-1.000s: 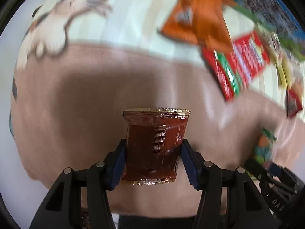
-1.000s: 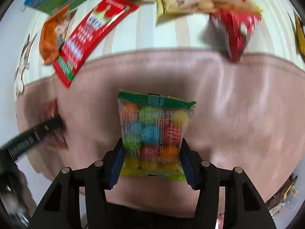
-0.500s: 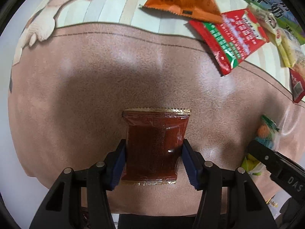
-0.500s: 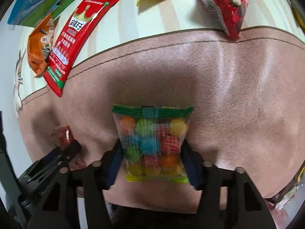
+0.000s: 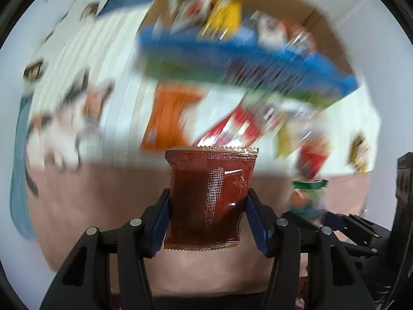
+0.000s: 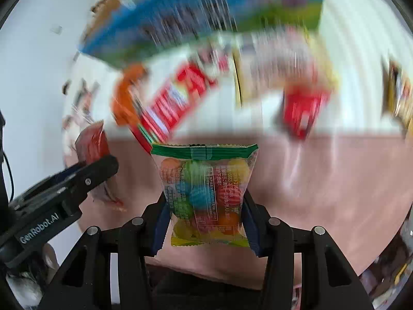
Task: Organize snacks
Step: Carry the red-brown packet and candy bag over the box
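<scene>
My left gripper [image 5: 207, 217] is shut on a dark red packet [image 5: 209, 196] with a gold crimped top and holds it upright above the pink mat [image 5: 90, 206]. My right gripper [image 6: 205, 222] is shut on a clear candy bag [image 6: 204, 193] with a green top and coloured balls inside. The candy bag also shows at the right of the left wrist view [image 5: 306, 196]. The red packet and the left gripper show at the left of the right wrist view [image 6: 93, 144]. A cardboard box [image 5: 258, 20] with a blue front, holding several snacks, stands at the far side.
Loose snacks lie on the striped cloth between mat and box: an orange bag [image 5: 167, 118], a long red packet [image 6: 175, 103], a small red bag [image 6: 304, 111], a yellow bag [image 6: 398, 93]. The background is motion-blurred.
Both grippers have tilted up from looking down at the mat. The box has come into view. Both packets stay clamped.
</scene>
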Available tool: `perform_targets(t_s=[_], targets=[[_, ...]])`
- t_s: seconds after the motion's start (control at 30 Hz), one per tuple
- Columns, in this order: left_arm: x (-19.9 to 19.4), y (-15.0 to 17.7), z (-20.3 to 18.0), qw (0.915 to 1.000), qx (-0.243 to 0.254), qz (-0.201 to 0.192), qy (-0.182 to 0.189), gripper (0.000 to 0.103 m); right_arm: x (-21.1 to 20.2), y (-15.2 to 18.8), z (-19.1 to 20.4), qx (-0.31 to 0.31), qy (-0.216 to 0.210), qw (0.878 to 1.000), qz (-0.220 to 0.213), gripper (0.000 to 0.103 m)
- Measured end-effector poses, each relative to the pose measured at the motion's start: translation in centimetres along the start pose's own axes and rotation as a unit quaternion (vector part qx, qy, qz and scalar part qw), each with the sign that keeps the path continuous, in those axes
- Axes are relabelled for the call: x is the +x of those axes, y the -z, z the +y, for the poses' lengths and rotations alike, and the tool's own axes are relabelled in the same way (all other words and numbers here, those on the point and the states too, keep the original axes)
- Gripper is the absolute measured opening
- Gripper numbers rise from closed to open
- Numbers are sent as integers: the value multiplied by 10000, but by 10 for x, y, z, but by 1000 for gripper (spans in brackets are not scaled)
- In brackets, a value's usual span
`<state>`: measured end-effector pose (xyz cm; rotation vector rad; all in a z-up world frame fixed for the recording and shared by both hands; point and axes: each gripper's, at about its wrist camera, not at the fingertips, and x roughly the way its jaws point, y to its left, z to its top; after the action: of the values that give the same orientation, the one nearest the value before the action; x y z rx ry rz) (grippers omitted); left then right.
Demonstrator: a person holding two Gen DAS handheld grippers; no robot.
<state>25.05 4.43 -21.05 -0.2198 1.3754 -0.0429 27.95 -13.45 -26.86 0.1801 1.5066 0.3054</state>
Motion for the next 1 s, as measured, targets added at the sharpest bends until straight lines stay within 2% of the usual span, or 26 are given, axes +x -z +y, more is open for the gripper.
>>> perform_targets(t_s=[0.1, 0.13, 0.27, 0.33, 0.5, 0.6, 0.73, 1.0], targets=[[-29, -44, -19, 9994, 231, -238, 120, 53, -40, -26, 5, -167, -61, 9994, -310, 53], [-35, -58, -11, 9991, 300, -269, 122, 53, -51, -37, 7, -194, -66, 9990, -390, 53], [-52, -117, -24, 9979, 488, -417, -44, 53, -86, -105, 27, -315, 57, 9971, -690, 53], [-56, -147, -25, 9980, 497, -374, -89, 53, -97, -136, 31, -348, 125, 9966, -738, 53], [-34, -204, -17, 9992, 374, 54, -135, 53, -81, -198, 39, -316, 235, 9979, -518, 53], [-12, -221, -9, 9988, 306, 293, -250, 53, -72, -221, 42, -285, 267, 9986, -355, 53], [20, -230, 3, 9974, 180, 623, -320, 53, -40, -246, 43, -296, 410, 9986, -138, 53], [63, -227, 18, 9931, 30, 1125, -343, 53, 0, -261, 40, -269, 484, 9984, 142, 53]])
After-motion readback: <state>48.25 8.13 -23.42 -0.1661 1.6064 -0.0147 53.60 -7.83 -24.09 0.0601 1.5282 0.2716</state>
